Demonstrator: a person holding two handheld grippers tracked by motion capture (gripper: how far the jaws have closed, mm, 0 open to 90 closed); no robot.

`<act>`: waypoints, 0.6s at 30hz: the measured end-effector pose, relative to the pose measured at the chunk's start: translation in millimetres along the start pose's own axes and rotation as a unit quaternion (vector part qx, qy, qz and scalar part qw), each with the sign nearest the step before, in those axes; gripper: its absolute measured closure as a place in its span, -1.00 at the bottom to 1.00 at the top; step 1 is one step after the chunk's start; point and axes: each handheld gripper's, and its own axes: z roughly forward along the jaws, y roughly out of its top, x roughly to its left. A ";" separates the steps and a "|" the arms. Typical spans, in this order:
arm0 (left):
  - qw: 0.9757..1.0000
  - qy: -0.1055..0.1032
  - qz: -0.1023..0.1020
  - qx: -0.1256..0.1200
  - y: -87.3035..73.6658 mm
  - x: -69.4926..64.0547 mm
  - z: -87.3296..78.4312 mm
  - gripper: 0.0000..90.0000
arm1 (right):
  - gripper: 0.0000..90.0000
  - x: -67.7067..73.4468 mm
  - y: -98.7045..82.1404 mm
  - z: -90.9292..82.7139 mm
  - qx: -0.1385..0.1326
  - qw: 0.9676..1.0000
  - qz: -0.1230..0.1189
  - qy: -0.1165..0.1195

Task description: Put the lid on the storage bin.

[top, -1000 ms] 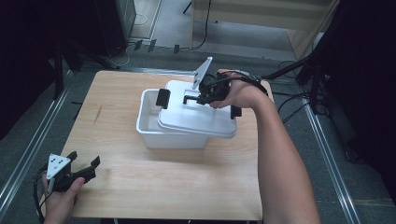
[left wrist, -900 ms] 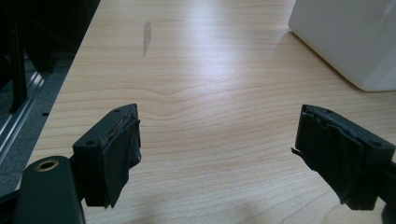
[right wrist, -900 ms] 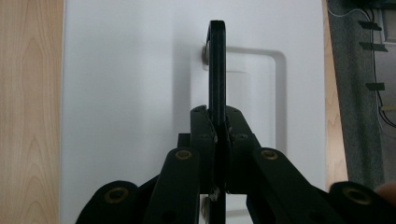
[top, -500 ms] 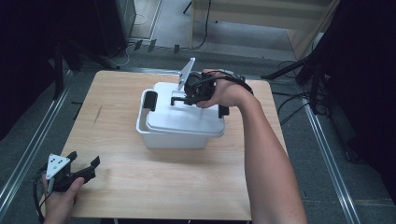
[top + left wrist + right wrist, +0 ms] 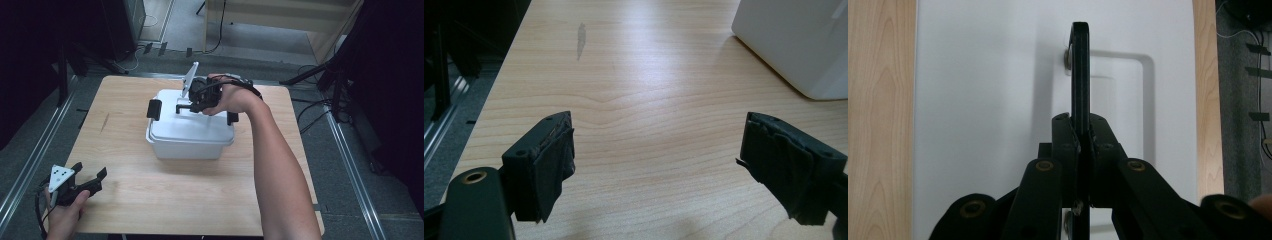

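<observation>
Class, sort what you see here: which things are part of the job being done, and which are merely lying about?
In the job: white box; its lid; the lid's black handle, clamped by the right gripper.

Lying about: left gripper, open and idle over the table; cables on the floor.

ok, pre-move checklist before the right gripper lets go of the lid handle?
1. Right gripper clamped on the black handle: ok.
2. Lid covering the white bin, edges lined up: ok from the high view.
3. Lid seated all round: cannot tell.
4. Side latches closed: cannot tell.
5. Left gripper open, apart from the bin: ok.
6. Bin well inside the table edge: ok.
</observation>
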 end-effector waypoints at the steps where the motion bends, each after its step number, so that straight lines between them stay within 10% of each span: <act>1: 1.000 -0.001 0.001 0.001 0.0 0.2 -0.2 -0.67 | 0.90 0.8 1.1 -0.1 0.004 1.000 0.007 -0.002; 18: 1.000 -0.002 0.001 -0.001 -0.1 0.1 0.1 -0.67 | 0.90 -0.4 14.9 14.6 0.012 1.000 -0.006 0.006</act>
